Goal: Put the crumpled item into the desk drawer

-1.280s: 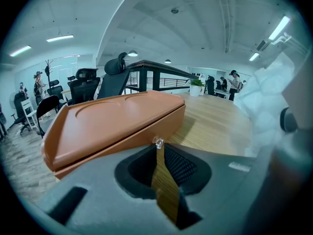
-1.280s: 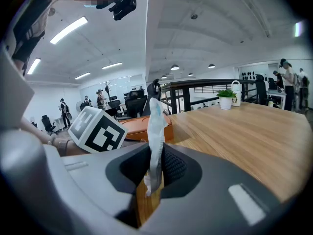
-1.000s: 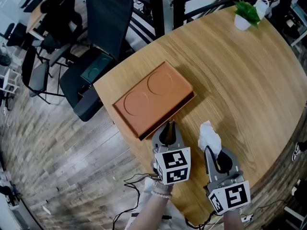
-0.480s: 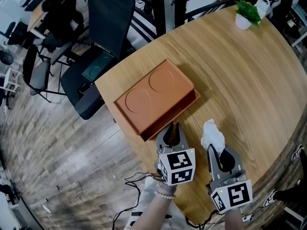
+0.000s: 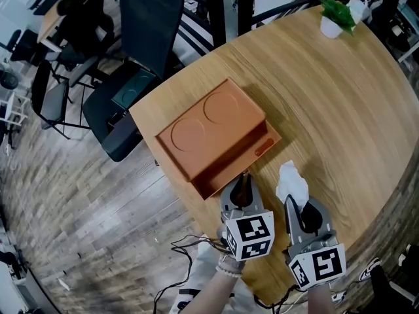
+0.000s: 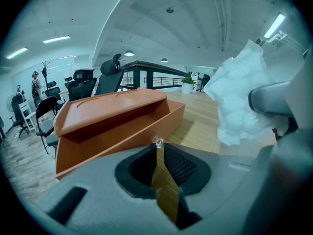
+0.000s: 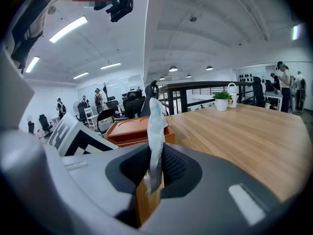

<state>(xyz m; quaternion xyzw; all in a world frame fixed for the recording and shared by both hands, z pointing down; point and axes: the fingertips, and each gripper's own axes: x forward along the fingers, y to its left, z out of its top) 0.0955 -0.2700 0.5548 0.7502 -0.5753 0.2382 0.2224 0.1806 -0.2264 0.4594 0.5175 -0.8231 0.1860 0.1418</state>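
We think the paper point(image 5: 291, 180) is very light and soft, so it will squash but not break. A pinch on any fold should hold it. It is a white, crinkly ball. Our right gripper point(image 5: 292, 203) pinches its bottom edge, just beside the open drawer point(image 5: 252, 156). Our left gripper point(image 5: 243, 180) is clamped on the drawer's little clear knob point(image 6: 158, 142).

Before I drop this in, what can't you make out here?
- Rear of the drawer: head view, under the box top.
- Its knob: head view, under the left gripper.
- Drawer floor: left gripper view, behind its front wall.
- Orange tab on it: head view, too small.
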